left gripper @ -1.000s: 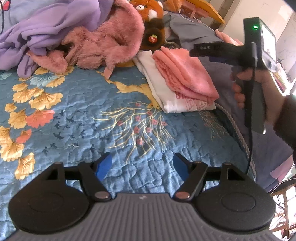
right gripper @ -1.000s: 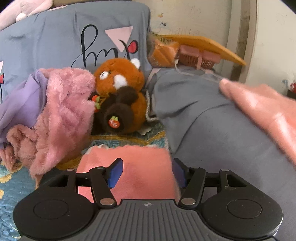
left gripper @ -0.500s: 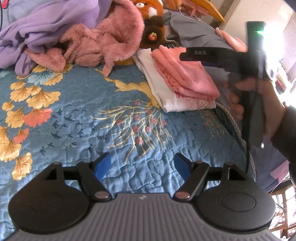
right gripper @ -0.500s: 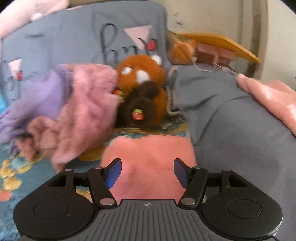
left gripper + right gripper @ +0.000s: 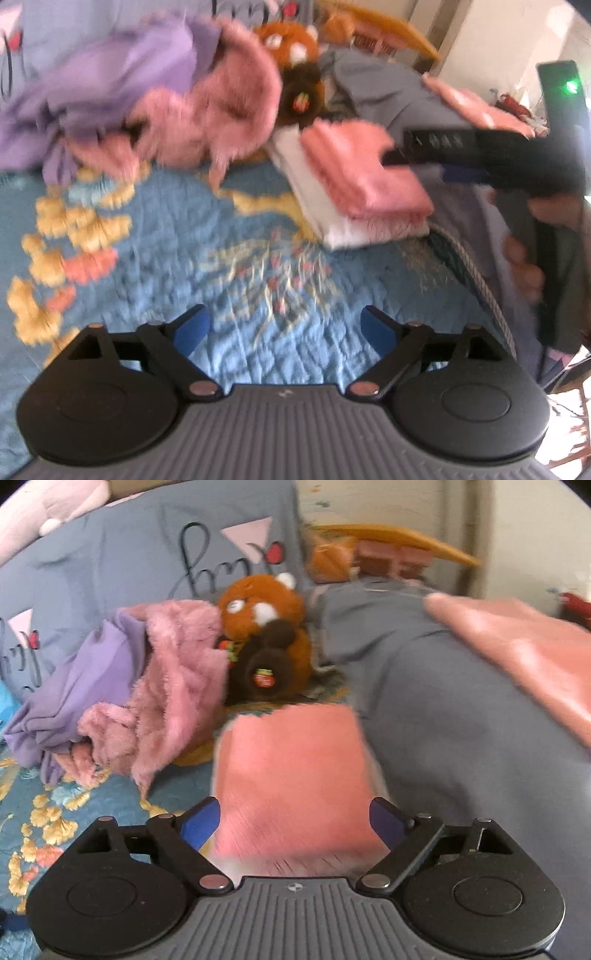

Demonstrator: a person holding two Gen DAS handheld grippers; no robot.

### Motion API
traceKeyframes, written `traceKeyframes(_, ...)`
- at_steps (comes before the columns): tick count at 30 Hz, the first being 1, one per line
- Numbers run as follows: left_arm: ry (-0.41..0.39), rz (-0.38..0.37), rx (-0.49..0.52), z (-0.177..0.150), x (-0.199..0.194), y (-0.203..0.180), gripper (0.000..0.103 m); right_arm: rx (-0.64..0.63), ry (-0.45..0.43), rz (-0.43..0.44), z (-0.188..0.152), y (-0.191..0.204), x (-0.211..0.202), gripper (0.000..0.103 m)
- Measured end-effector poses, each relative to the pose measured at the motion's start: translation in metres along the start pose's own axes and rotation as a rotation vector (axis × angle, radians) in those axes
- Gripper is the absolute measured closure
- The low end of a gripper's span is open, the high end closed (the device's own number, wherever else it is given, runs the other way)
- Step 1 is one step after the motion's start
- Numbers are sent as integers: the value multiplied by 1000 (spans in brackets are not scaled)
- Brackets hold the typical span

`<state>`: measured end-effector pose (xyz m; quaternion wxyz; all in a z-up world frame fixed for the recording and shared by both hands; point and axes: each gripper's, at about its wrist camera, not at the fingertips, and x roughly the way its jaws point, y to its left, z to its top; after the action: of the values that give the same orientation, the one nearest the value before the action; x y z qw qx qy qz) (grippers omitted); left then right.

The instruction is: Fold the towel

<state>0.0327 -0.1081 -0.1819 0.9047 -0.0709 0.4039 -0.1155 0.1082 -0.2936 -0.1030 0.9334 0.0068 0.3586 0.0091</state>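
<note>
left tongs [image 5: 282, 328]: jaws opening, blue pads wide apart, nothing between them, poised over the blue quilted bedspread [image 5: 221, 258] with its yellow and orange leaf pattern. right tongs [image 5: 293, 821]: jaws opening, pads spread clear of either side of the folded pink towel [image 5: 291, 775], no pad pressing on it; seen from the left wrist as a black body held in a hand [image 5: 535, 251], green light lit on top, tips reaching over the towel's far corner. folded pink towel [image 5: 365, 173]: lying flat on top of a folded white cloth [image 5: 332, 221], the two stacked together on the bedspread near the right edge of the bed, just beside a grey blanket [image 5: 443, 701]. second pink cloth [image 5: 524, 657]: draped over the grey blanket, off to the right, apart from the stack. fluffy pink garment [image 5: 173, 686]: heaped in a crumple to the left of the stack, touching a purple garment [image 5: 85, 686] bunched behind it. brown plush toy [image 5: 266, 642]: upright behind the stack, between the fluffy garment and the grey blanket, small strawberry badge on its front. grey pillow [image 5: 147, 565] with script lettering and pink triangles: propped behind the heap. orange wooden piece [image 5: 399, 539]: at the head of the bed, beyond the plush toy. both views blurred; finer detail not legible.
</note>
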Motion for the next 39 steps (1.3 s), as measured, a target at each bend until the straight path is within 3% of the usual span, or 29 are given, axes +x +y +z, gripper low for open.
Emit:
traceKeyframes(3, -54, 32, 51, 5, -18, -12, 7, 55, 31, 20, -9, -10, -31, 6)
traceKeyframes(8, -98, 39, 29, 18, -48, -19, 4, 30, 94, 40, -20, -14, -66, 4)
traceKeyframes(12, -133, 99, 54, 32, -72, -33, 4, -22, 84, -5, -23, -10, -89, 4)
traceKeyframes(19, -192, 112, 97, 52, -111, -67, 1, -4, 46, 56, -20, -16, -124, 4)
traceKeyframes(27, -234, 161, 150, 70, -140, -102, 0, 15, 30, 67, -13, -24, -144, 4)
traceKeyframes(39, -265, 189, 145, 80, -161, -108, 0, -10, 3, 57, -13, -13, -151, 5)
